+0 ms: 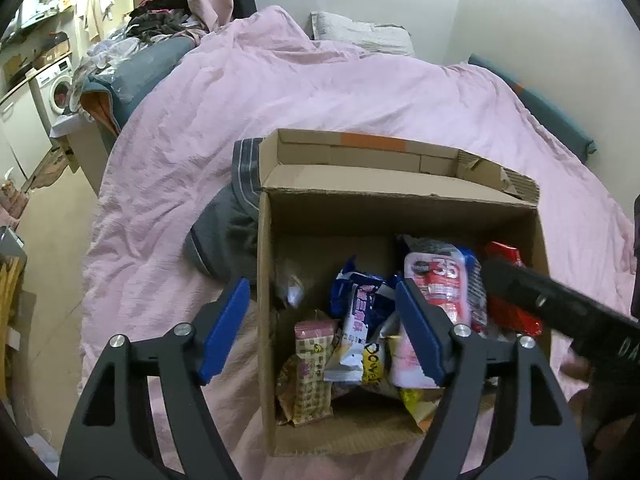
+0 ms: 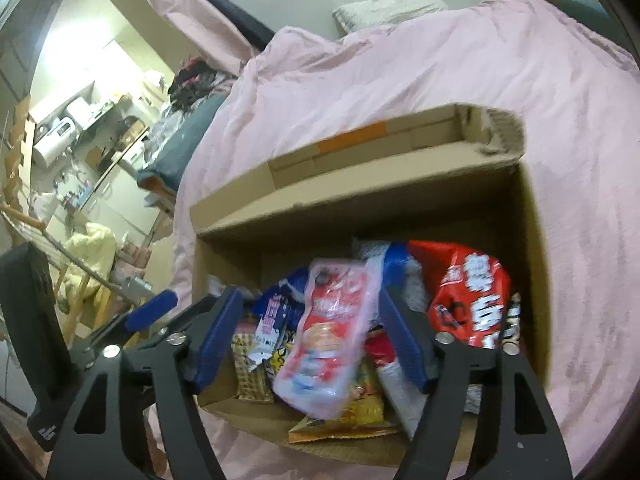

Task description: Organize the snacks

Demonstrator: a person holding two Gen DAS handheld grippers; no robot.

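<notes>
Over snack box (image 1: pixel 264 320): left gripper (image 1: pixel 324 328), right gripper (image 2: pixel 308 336) jaws spread wide, gripping nothing.

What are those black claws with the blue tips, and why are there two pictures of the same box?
They are two grabber tools that a person holds, one in each hand. Each carries a camera looking along its blue fingers, so you get one picture per tool. The left gripper and right gripper both hang open over a cardboard box on a bed with a pink duvet. Inside lie snacks, like a pink-and-white packet and a red bag. Neither tool grips anything.
</notes>
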